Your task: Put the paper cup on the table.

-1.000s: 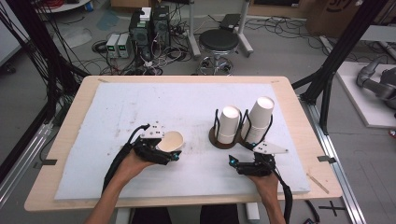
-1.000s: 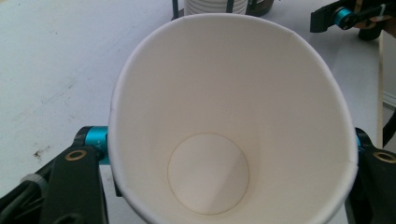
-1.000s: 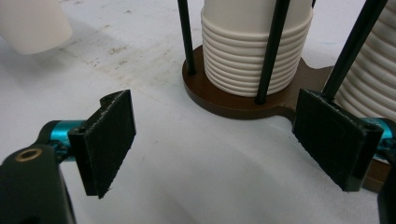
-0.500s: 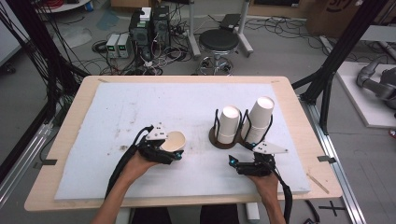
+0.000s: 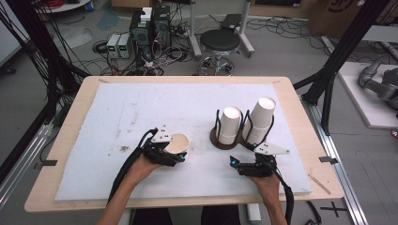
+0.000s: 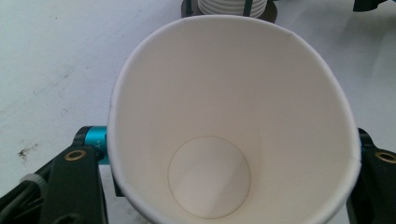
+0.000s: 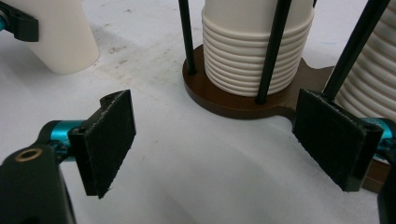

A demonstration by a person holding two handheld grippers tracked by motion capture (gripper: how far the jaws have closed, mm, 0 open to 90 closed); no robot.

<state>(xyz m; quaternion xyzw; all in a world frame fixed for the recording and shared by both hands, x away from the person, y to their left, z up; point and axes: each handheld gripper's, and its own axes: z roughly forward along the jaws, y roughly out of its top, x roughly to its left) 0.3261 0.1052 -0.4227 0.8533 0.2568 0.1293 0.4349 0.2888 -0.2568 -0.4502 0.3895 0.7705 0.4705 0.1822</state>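
**High view: a light paper cup held near the table's left**

A single paper cup (image 5: pixel 178 143) is clamped upright in the left gripper (image 5: pixel 176 157), left of the cup rack (image 5: pixel 224 140). Its oval rim suggests thin, crushable walls, so a gentle grasp low on the sides is advised. The right gripper (image 7: pixel 210 144) is held released, nothing between its jaws.

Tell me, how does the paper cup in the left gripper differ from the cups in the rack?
The single cup is alone, clamped in the left gripper, mouth up, on the white mat. The stacked cups are nested upside down between the black rods of the brown rack. Both are plain white paper.
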